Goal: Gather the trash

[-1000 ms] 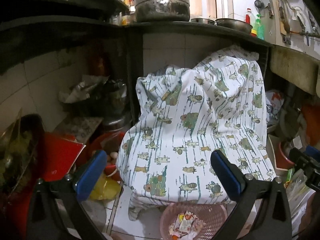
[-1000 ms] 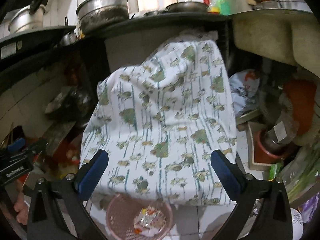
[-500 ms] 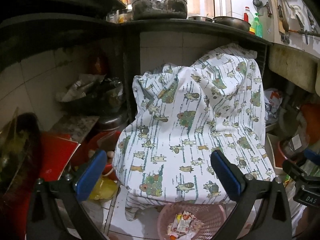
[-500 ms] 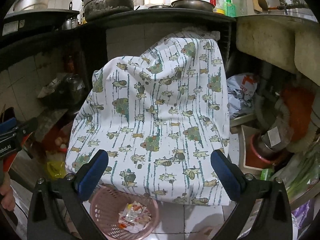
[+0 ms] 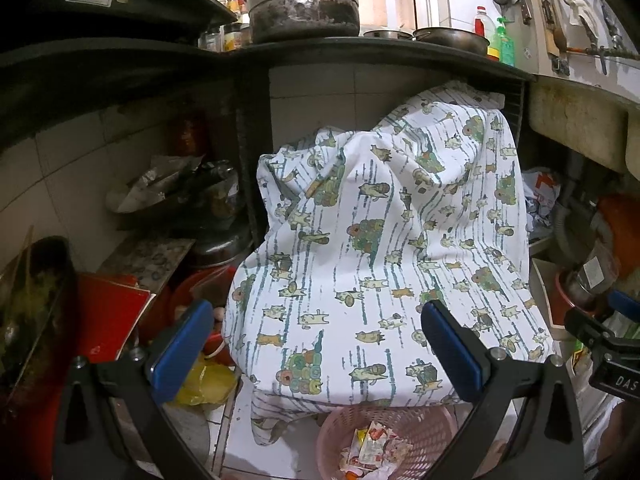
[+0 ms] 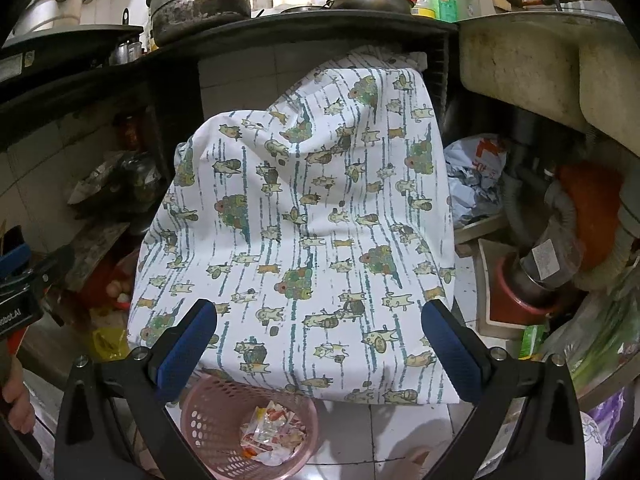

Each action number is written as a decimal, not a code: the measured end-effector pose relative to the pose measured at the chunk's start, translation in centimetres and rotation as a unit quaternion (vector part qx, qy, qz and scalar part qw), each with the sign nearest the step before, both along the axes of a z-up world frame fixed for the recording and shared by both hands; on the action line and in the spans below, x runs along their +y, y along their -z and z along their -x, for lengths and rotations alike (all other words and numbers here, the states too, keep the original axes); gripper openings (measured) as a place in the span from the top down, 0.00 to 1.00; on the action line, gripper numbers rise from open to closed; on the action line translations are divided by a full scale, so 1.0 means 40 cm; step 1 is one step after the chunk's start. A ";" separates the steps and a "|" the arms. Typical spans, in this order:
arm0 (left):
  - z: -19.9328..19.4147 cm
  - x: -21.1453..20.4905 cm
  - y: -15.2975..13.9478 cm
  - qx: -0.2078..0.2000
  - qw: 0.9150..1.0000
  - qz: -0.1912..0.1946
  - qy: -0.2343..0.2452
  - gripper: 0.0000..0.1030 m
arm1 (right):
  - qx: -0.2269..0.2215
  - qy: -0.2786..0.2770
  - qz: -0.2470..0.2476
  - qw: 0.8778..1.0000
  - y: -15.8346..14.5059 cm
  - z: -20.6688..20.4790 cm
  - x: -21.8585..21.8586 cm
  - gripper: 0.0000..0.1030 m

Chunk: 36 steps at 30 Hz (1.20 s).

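Note:
A pink perforated waste basket (image 6: 208, 428) stands on the tiled floor below me, with crumpled wrappers (image 6: 272, 432) inside; it also shows in the left wrist view (image 5: 416, 428) with wrappers (image 5: 372, 450) in it. My left gripper (image 5: 316, 348) is open and empty above and behind the basket. My right gripper (image 6: 318, 348) is open and empty, above the basket's right side. A white printed cloth (image 5: 380, 248) drapes over something bulky just behind the basket, also in the right wrist view (image 6: 312, 220).
A dark counter (image 5: 360, 46) with a large pot (image 5: 304, 4) runs above. Red containers (image 5: 104, 312) and a yellow bag (image 5: 208, 384) crowd the left floor. A sink (image 6: 520, 60), grey drain hose (image 6: 560, 216) and a red pot (image 6: 516, 300) stand right.
Both grippers have drawn back and tilted slightly down, so the basket shows more fully in the right wrist view. Both stay open and empty.

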<state>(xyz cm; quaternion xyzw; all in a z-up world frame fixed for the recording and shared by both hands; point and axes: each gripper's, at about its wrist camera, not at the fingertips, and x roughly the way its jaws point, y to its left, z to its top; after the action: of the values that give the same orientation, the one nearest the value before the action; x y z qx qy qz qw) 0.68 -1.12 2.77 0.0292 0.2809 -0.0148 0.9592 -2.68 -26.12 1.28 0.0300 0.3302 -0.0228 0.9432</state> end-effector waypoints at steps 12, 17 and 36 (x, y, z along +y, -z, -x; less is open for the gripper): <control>0.001 0.008 -0.002 -0.003 1.000 0.000 -0.008 0.00 | 0.002 0.000 0.002 1.000 0.005 0.003 0.010 0.00; 0.000 0.008 0.000 -0.004 1.000 -0.002 -0.012 0.00 | 0.002 0.001 0.002 1.000 0.006 0.002 0.013 0.00; 0.001 -0.001 0.002 -0.007 1.000 -0.014 -0.011 0.00 | 0.006 -0.003 0.001 1.000 0.019 0.007 0.019 0.00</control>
<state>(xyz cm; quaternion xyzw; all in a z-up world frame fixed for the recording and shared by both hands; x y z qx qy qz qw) 0.66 -1.14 2.68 0.0393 0.2743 0.0002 0.9609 -2.96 -25.34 0.52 0.0281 0.3361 -0.0200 0.9412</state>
